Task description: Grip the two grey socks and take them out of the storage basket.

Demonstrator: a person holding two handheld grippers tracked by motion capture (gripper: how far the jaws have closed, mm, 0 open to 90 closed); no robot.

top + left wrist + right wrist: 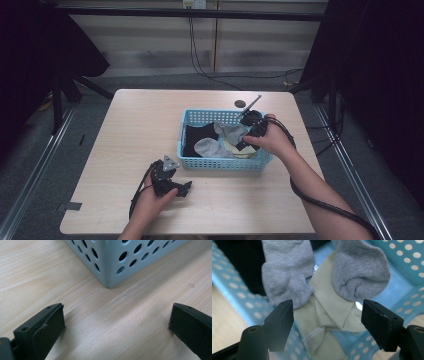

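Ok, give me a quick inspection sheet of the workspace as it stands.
Surface: light wooden table, mostly bare.
Job's things: blue perforated basket holding grey socks, a beige sock and a black garment.
Clutter: dark round spot behind the basket.
Grippers: left hand-held gripper open, low over the table by the basket corner; right hand-held gripper open above the beige sock.
Cables: black cable along the right forearm; wall cables.
Surroundings: dark curtains, grey floor.

Bare table (130, 130) left of and in front of the basket (220, 164): free passage. Basket wall blocks level entry; socks (212, 147) reachable from above, top open.
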